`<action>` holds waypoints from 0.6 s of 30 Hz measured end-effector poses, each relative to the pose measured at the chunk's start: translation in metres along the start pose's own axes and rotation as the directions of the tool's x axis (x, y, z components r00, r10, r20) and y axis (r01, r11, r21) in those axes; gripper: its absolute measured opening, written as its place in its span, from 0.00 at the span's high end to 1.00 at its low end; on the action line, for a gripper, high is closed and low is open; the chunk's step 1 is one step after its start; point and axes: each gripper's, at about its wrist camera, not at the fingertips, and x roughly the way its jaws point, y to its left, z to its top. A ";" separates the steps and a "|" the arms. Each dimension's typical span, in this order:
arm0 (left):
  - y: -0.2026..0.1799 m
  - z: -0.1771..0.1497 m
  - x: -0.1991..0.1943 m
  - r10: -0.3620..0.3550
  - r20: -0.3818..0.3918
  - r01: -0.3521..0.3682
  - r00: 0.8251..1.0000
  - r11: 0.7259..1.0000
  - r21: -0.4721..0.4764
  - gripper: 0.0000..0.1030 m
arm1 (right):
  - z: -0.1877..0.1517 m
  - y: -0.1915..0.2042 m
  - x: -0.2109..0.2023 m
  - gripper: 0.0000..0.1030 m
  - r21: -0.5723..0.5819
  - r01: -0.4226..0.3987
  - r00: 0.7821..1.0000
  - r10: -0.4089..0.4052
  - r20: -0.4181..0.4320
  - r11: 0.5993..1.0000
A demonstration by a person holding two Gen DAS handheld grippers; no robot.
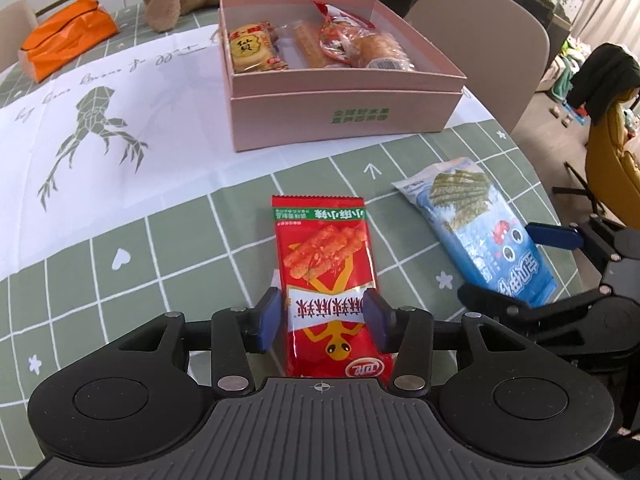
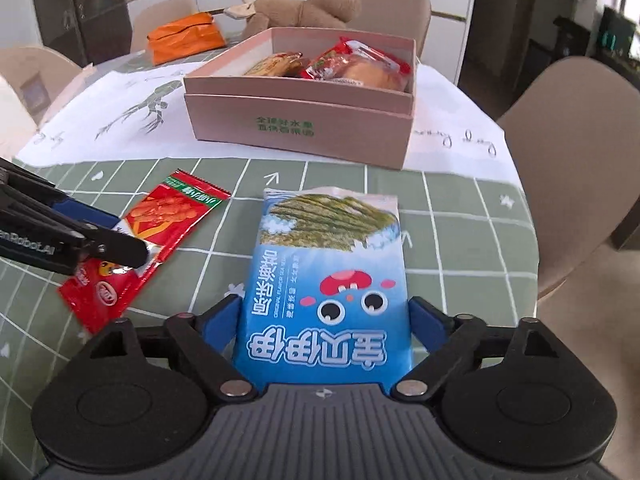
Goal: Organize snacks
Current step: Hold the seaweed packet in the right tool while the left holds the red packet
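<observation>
Red spicy-stick packet sits pinched between the left gripper pads on the checked tablecloth; the right gripper squeezes the blue seaweed packet. Slick foil could slip on the lift towards the pink box. Two loose packets, four or so boxed.

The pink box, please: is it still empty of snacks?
No, the pink box already holds several wrapped snacks along its far side.
</observation>
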 end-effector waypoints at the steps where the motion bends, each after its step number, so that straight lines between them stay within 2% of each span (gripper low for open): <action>1: -0.001 0.001 0.001 0.002 0.001 -0.002 1.000 1.000 0.005 0.49 | -0.001 -0.002 0.001 0.05 0.014 0.004 1.000 -0.004 0.003 1.000; 6: -0.009 0.007 0.006 0.007 0.010 -0.008 1.000 1.000 0.017 0.47 | -0.007 0.002 -0.003 0.00 0.026 0.018 0.999 -0.019 0.033 1.000; 9: -0.009 0.007 0.005 -0.014 0.016 0.014 1.000 1.000 0.000 0.49 | -0.012 0.002 -0.002 0.00 0.030 0.025 0.997 -0.027 0.073 0.999; 13: -0.005 0.010 -0.008 -0.025 0.069 0.028 0.997 0.999 -0.044 0.51 | -0.021 0.004 -0.005 0.00 0.036 0.029 0.991 -0.034 0.129 0.999; 18: -0.021 0.010 0.000 -0.016 0.033 0.014 0.999 0.998 0.055 0.51 | -0.021 0.004 -0.005 0.00 0.036 0.030 0.991 -0.035 0.129 0.999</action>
